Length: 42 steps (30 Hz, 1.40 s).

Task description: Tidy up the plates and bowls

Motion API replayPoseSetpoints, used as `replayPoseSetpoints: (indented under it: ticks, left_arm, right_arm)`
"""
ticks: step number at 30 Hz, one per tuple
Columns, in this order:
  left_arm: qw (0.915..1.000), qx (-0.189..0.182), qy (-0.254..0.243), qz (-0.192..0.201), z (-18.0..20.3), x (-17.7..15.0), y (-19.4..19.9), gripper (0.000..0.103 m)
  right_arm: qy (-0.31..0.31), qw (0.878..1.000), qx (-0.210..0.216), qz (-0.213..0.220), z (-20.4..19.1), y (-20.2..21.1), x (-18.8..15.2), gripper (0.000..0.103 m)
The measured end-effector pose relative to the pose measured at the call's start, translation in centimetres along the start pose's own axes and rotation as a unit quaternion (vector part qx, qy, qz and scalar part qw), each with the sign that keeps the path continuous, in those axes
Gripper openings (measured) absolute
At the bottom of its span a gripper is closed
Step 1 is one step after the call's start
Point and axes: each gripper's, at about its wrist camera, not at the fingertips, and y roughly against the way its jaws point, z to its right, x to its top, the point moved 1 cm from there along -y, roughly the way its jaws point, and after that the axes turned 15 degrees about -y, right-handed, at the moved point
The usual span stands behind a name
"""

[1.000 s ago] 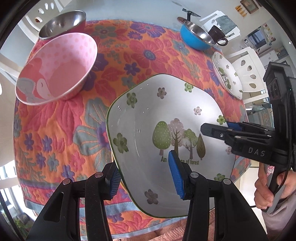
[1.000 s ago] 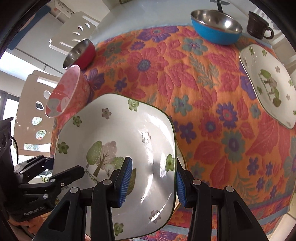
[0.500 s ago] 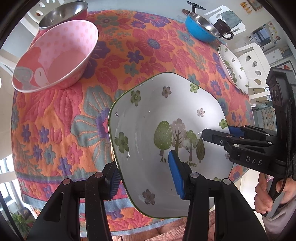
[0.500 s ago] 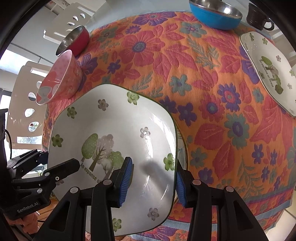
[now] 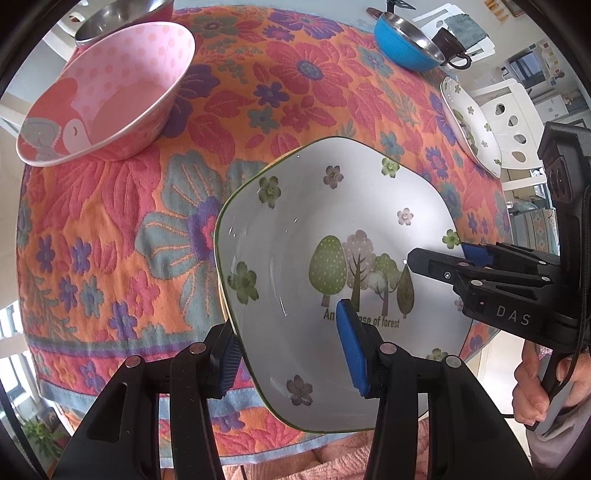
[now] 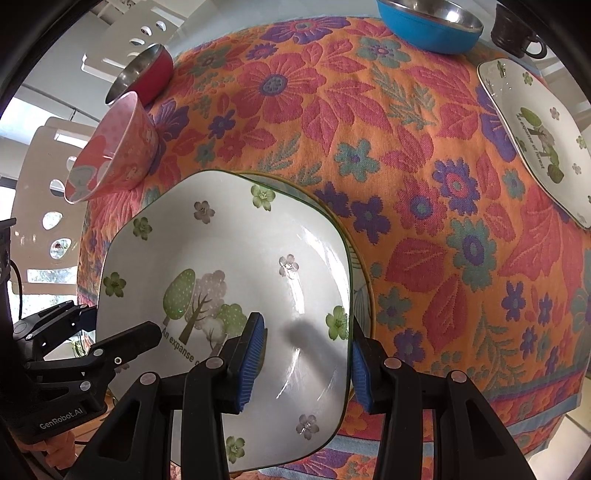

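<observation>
Glazed white forest-print plate [image 5: 332, 258] clamped by opposite rims between left gripper [image 5: 291, 350] jaws and right gripper [image 6: 306, 362] jaws, above another plate [image 6: 364, 280] on the table. Best lowered level, both sides together, released only once seated.

- A home dining area: the surface wears an orange floral tablecloth [image 5: 295, 85] with a striped hem.
- Everyday crockery is set out, a pink child's bowl [image 5: 107, 92], a blue steel-lined bowl [image 6: 428, 22], a dark mug [image 6: 513, 29] and a forest-print plate [image 6: 543, 136].
- White cut-out chairs [image 5: 513, 129] stand around it.
- Framed pictures [image 5: 498, 7] hang beyond, and a potted plant [image 5: 40, 435] sits by the bright window.
</observation>
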Motion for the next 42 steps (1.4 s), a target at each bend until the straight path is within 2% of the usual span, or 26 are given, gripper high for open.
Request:
replayPoseSetpoints:
  ticks: [9, 26, 36, 40, 42]
  left_arm:
    - [1.0, 0.003, 0.003, -0.005, 0.2, -0.1, -0.5, 0.044]
    - [0.9998, 0.017, 0.006, -0.013, 0.1, -0.9, 0.4, 0.044]
    - [0.9998, 0.015, 0.011, 0.007, -0.1, -1.7, 1.7, 0.044]
    - [0.9994, 0.015, 0.026, 0.016, -0.8, -2.3, 2.6, 0.044]
    - [0.999, 0.013, 0.035, 0.024, -1.1, -2.5, 3.1, 0.044]
  right_arm:
    - [-0.015, 1.0, -0.016, 0.019, -0.3, 0.1, 0.1, 0.042]
    - [-0.033, 0.999, -0.013, 0.04, 0.7, 1.8, -0.2, 0.042]
    - [-0.054, 0.997, -0.006, 0.052, 0.9, 2.4, -1.2, 0.042]
    - [-0.056, 0.997, 0.011, 0.054, 0.8, 3.0, -1.9, 0.042]
    - [-0.05, 0.997, 0.004, 0.06, 0.8, 3.3, -2.1, 0.042]
